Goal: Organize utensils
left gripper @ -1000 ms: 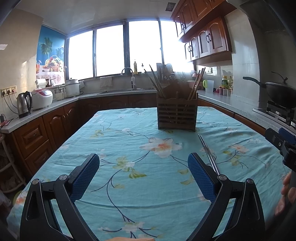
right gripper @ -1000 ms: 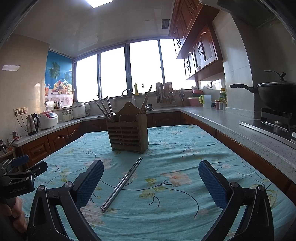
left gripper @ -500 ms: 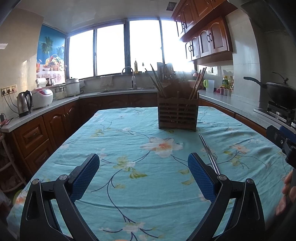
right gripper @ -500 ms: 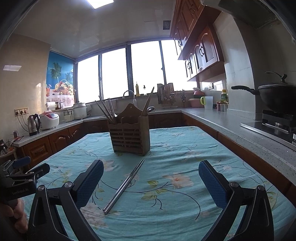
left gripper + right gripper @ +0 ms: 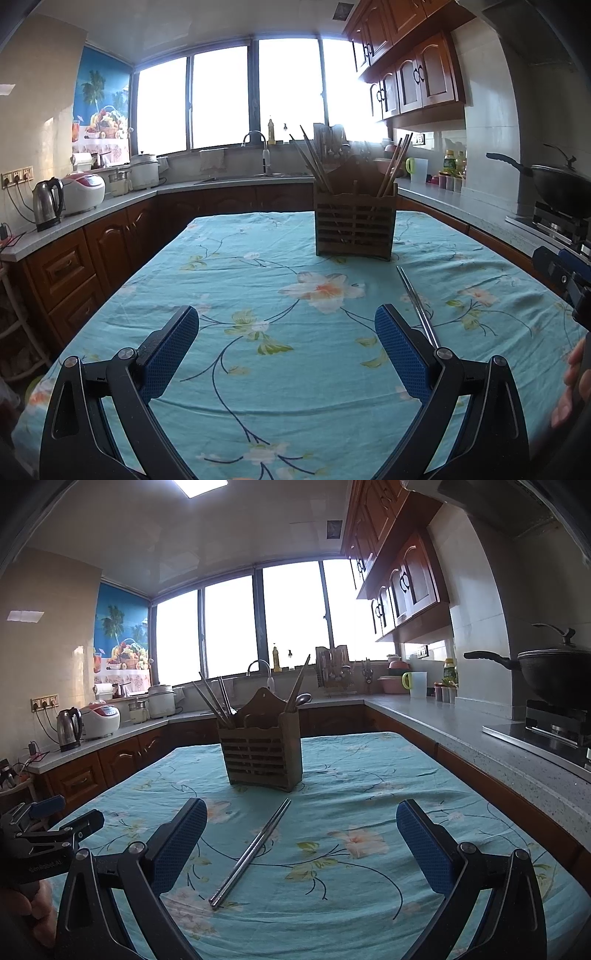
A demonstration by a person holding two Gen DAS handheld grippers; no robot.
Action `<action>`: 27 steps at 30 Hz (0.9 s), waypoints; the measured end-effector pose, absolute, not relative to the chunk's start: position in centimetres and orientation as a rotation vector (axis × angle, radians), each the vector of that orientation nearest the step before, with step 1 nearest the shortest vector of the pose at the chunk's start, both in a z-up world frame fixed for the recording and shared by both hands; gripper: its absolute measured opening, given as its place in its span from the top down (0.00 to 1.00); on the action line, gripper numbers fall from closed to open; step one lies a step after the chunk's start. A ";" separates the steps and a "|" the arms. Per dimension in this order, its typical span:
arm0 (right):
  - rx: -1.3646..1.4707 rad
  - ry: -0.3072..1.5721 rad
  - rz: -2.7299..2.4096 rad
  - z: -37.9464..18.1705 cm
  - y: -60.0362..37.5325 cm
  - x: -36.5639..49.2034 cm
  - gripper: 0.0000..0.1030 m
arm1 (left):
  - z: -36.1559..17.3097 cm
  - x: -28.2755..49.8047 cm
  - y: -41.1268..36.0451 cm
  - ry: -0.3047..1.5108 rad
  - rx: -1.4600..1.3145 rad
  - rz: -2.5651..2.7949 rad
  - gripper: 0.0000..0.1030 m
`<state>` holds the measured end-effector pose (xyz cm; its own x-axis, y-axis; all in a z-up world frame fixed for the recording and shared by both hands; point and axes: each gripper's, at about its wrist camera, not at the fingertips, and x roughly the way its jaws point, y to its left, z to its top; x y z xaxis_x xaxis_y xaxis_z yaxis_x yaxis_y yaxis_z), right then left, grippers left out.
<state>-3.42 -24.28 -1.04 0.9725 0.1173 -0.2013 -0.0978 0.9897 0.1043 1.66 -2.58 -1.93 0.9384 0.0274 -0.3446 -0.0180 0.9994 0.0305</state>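
Observation:
A pair of metal chopsticks [image 5: 253,849] lies on the floral teal tablecloth [image 5: 369,794], in front of a wooden slatted utensil holder [image 5: 260,755] that holds wooden chopsticks and a spoon. My right gripper [image 5: 301,832] is open and empty, above the cloth, with the chopsticks between its fingers, closer to the left one. My left gripper [image 5: 286,341] is open and empty; the metal chopsticks [image 5: 415,301] lie just past its right finger, and the holder [image 5: 354,229] stands farther back.
Counters ring the table: a kettle [image 5: 48,203] and rice cooker [image 5: 83,192] at the left, a sink tap [image 5: 255,138] at the back, a wok [image 5: 554,675] on the stove at the right. The left gripper shows in the right wrist view [image 5: 44,834].
The right wrist view has tilted slightly, so the holder and chopsticks sit a little lower in the frame. The left gripper has hardly moved. Both stay open.

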 end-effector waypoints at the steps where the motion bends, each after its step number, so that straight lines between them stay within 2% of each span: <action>1: 0.094 0.209 0.109 -1.1 -24.3 -3.4 0.00 | -1.9 1.7 -2.6 0.352 0.027 0.025 0.05; 27: 0.098 0.222 0.114 -1.0 -23.5 -3.4 0.00 | -2.0 1.9 -2.6 0.370 0.022 0.018 0.05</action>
<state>-3.40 -23.46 -0.98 0.9690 0.1238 -0.2137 -0.1022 0.9887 0.1096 1.92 -2.63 -2.02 0.9320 0.0214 -0.3617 -0.0132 0.9996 0.0252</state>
